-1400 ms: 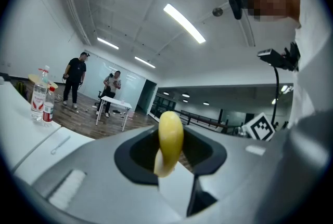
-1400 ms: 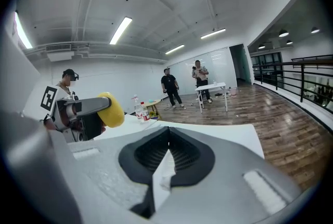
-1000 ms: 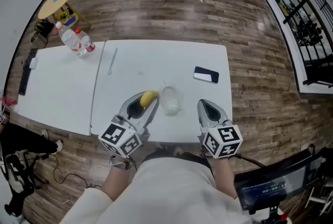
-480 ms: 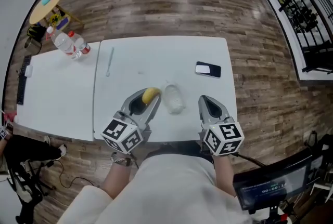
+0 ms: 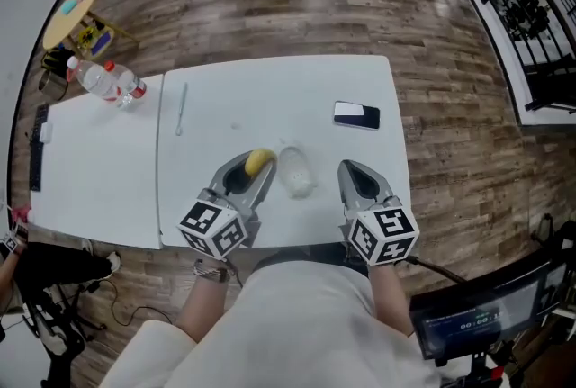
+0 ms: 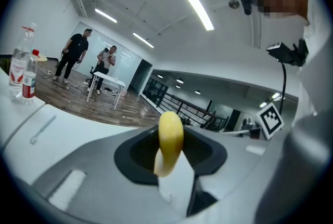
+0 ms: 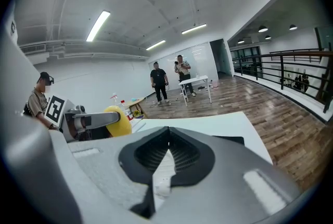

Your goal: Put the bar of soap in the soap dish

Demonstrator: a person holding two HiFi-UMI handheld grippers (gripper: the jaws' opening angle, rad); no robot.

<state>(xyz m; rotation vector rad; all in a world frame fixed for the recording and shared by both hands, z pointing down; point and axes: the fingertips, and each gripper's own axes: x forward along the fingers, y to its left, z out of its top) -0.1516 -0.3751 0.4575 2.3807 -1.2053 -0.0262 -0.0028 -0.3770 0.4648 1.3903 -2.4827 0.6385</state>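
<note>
A yellow bar of soap (image 5: pixel 258 162) is clamped between the fingertips of my left gripper (image 5: pixel 256 166), just above the white table (image 5: pixel 270 98). In the left gripper view the soap (image 6: pixel 170 137) stands on edge between the jaws. A clear soap dish (image 5: pixel 295 172) sits on the table just right of the soap, between the two grippers. My right gripper (image 5: pixel 347 170) hovers right of the dish, its jaws together with nothing in them. The right gripper view shows its tips (image 7: pixel 167 146) meeting and the soap (image 7: pixel 117 120) off to the left.
A black phone (image 5: pixel 356 114) lies at the table's right. A thin pale rod (image 5: pixel 181 107) lies at the left. Two plastic bottles (image 5: pixel 103 80) stand on the adjoining table. People stand far off on the wooden floor (image 7: pixel 158 82).
My left gripper has dipped slightly toward the table with the soap still in it. The right gripper has stayed put, and the head camera has shifted a little.
</note>
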